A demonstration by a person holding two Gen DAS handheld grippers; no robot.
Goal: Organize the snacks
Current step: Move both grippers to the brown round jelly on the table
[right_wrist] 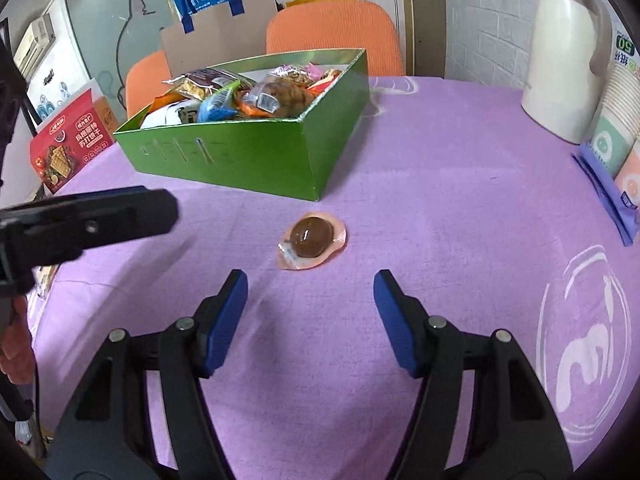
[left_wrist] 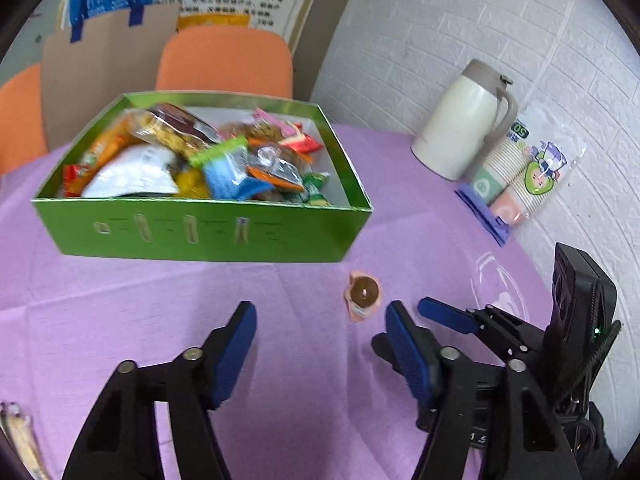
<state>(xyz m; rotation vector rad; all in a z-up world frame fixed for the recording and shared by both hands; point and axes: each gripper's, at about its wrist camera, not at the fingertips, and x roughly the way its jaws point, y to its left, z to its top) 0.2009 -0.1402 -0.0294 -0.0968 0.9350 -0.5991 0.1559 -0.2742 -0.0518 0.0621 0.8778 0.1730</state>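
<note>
Lying on the purple cloth-covered surface (right_wrist: pixel 440 168), a small round brown snack sealed in a pale pink plastic wrapper (right_wrist: pixel 312 240) sat just in front of the near corner of the green cardboard box (right_wrist: pixel 256 160), close to it but not touching. The box was heaped with mixed wrapped snacks (left_wrist: pixel 208 156) in orange, blue, green and clear packets.

The right claw (right_wrist: pixel 311 300) hovered over the cloth with its blue-padded fingers (right_wrist: pixel 224 316) spread wide and nothing between them; the brown snack lay ahead of the fingertips, roughly centred on the gap. The left claw (left_wrist: pixel 320 332) was likewise released and empty, its blue pads apart. In the left wrist view the wrapped snack (left_wrist: pixel 362 294) lay just beyond that claw's right-hand finger, and the right claw (left_wrist: pixel 448 316) showed close beside it on the right. In the right wrist view, part of the left claw (right_wrist: pixel 120 216) reached in from the left edge, above the cloth.

A cream-white insulated jug with a grey handle (left_wrist: pixel 464 120) stood near the white brick wall, and a plastic sleeve of stacked paper cups (left_wrist: pixel 520 172) lay just beside it. Two orange chair backs (left_wrist: pixel 224 60) stood behind the box. A red biscuit carton (right_wrist: pixel 68 148) stood beyond the left edge of the surface.
</note>
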